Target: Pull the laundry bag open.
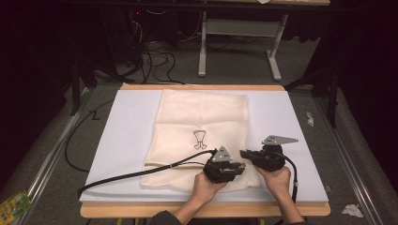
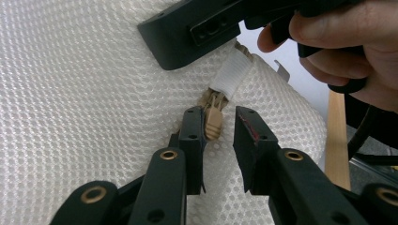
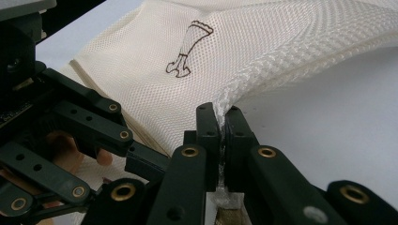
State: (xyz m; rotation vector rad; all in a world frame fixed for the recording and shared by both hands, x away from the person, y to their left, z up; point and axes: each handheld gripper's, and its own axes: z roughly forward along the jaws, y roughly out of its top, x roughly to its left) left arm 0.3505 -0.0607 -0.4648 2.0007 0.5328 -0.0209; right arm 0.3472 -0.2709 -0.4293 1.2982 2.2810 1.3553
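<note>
The end of the zipper is hidden under the white tab [image 2: 228, 72] beside the zipper pull [image 2: 213, 121]; the small drawing [image 1: 200, 139] on the mesh bag [image 1: 187, 117] is too small to tell.

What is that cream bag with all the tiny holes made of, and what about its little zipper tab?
The cream mesh bag looks like soft woven net fabric, likely synthetic: fine honeycomb holes, matte. It bunches where the right tool pinches its edge. The tan zipper pull tab seems smooth moulded plastic, though painted metal is possible.
</note>
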